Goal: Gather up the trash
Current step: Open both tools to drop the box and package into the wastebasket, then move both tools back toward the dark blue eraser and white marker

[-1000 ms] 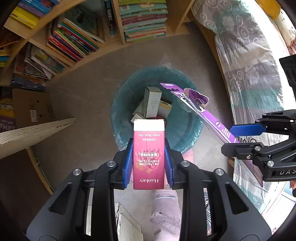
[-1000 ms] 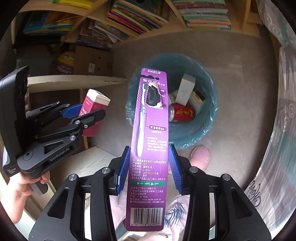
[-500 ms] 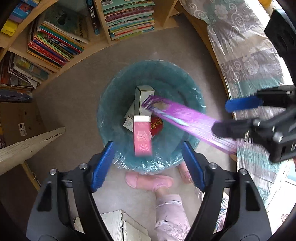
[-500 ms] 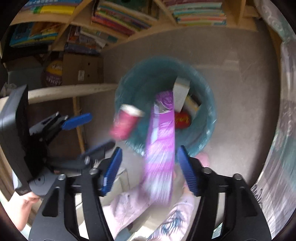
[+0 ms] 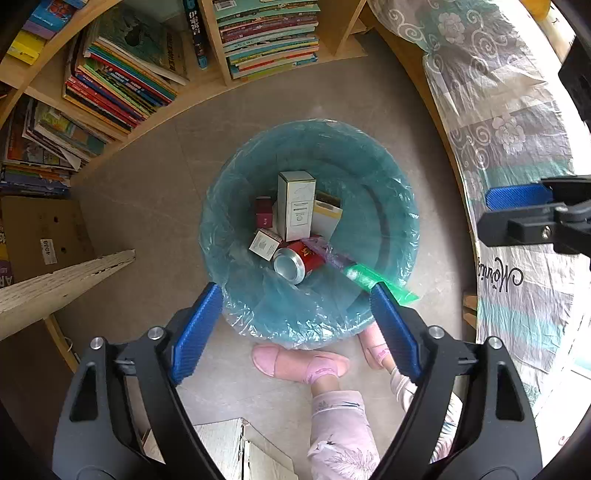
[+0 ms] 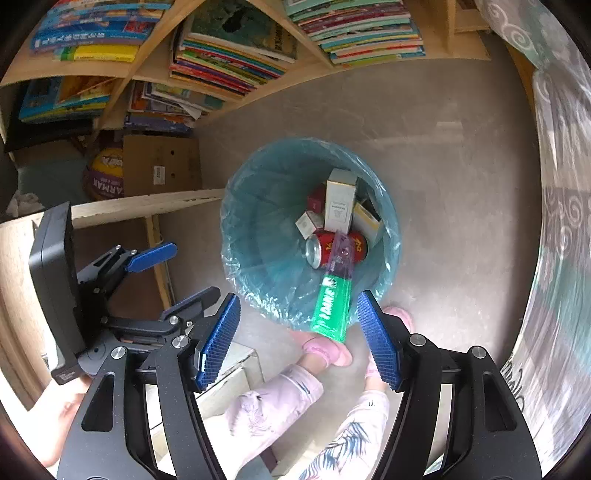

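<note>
Both tongs spread wide — left gripper (image 5: 295, 325), right gripper (image 6: 297, 338) — toothbrush package (image 6: 334, 288) leaning on the trash bin's (image 6: 243, 273) 6 o'clock rim.

A wooden bookshelf (image 5: 207, 85) is standing along the far edge of the floor (image 5: 155, 177), its shelves holding stacked books (image 5: 266, 33). Below the bookshelf's left end, a cardboard box (image 6: 162, 166) is sitting beside a purple and yellow ball (image 6: 103, 177). Well to the right of the bookshelf, a patterned bedcover (image 5: 517, 147) is hanging down.
</note>
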The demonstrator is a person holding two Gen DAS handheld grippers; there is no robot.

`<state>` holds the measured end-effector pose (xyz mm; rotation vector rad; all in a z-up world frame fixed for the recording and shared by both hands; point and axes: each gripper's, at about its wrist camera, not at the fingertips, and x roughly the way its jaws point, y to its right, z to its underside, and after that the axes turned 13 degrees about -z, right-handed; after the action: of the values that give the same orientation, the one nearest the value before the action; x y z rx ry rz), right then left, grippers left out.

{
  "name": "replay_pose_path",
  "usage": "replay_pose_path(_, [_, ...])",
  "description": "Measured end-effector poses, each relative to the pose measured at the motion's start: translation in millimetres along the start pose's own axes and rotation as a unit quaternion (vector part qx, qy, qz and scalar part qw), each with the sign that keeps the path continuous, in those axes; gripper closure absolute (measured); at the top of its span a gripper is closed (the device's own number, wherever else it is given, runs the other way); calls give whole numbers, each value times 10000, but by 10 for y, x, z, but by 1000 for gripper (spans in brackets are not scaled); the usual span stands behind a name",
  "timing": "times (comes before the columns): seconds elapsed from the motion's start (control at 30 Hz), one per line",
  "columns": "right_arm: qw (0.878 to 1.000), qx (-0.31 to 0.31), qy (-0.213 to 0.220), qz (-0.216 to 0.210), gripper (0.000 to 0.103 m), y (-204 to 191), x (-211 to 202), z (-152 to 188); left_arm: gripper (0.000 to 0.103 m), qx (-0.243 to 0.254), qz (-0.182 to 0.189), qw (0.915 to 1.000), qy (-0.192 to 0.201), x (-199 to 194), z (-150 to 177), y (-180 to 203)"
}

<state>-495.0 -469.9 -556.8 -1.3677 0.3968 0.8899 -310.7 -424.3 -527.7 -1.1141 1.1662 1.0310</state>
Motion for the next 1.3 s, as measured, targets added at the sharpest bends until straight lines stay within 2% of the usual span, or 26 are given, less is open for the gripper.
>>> replay_pose_path(0.1, [10000, 74, 27, -20, 35, 36, -49, 70, 22, 3, -59, 10000, 67, -47, 19, 13])
replay_pose_path(0.2, [10000, 80, 38, -34, 35, 50, -118, 126, 17, 7, -126, 9996, 234, -153, 43, 27])
replay_pose_path(0.4, [9999, -66, 158, -2, 30, 1, -331, 235, 12, -20, -212, 9992, 346, -357, 85, 56])
replay_pose_path(0.63, [9997, -128, 199, 55, 17, -137, -562, 368, 7, -92, -379, 9981, 480, -712, 170, 123])
replay_pose_path(0.8, [9952, -763, 552, 254, 14, -442, -847, 545, 7, -375, -277, 9981, 413, -1044, 270, 139])
replay_pose_path(0.9, [9906, -1119, 700, 367, 14, -604, -1029, 652, 7, -513, -208, 9970, 537, -1317, 359, 152])
replay_pose_path(1.1, [9841, -1473, 905, 417, 14, -839, -1420, 823, 7, -678, -373, 9942, 744, -1863, 497, 164])
replay_pose_path(1.3, [9796, -1787, 662, 638, 13, -1118, -1702, 913, 7, -871, -637, 9891, 1003, -2388, 598, 107])
